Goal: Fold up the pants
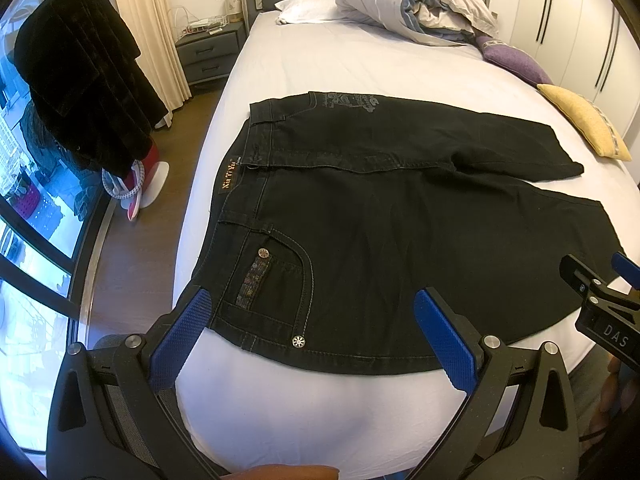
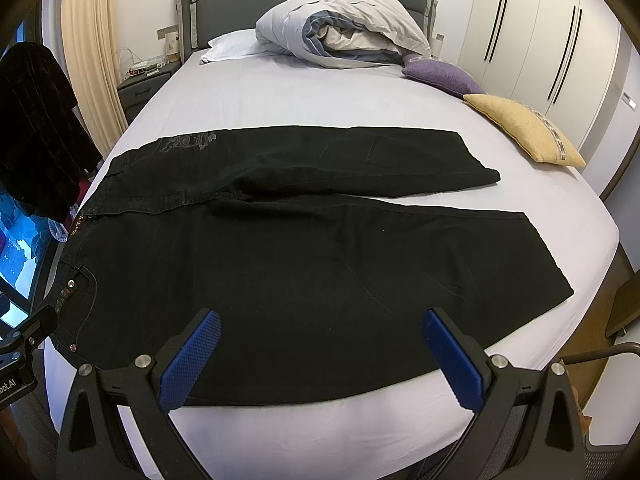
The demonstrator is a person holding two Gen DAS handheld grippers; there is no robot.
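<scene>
Black jeans [image 1: 400,216] lie flat across the foot of the bed, waistband to the left, both legs spread out to the right; they also show in the right wrist view [image 2: 304,264]. My left gripper [image 1: 314,308] is open and empty, hovering over the near pocket at the waist end. My right gripper [image 2: 322,326] is open and empty, above the near leg by its front edge. The right gripper also shows at the right edge of the left wrist view [image 1: 600,292].
The bed [image 2: 320,92] has a white sheet. A rolled duvet [image 2: 344,28] and pillow lie at the headboard. A purple cushion [image 2: 440,74] and yellow cushion [image 2: 524,128] sit at the right. A dark garment [image 1: 80,92] hangs at left by a nightstand [image 1: 208,52].
</scene>
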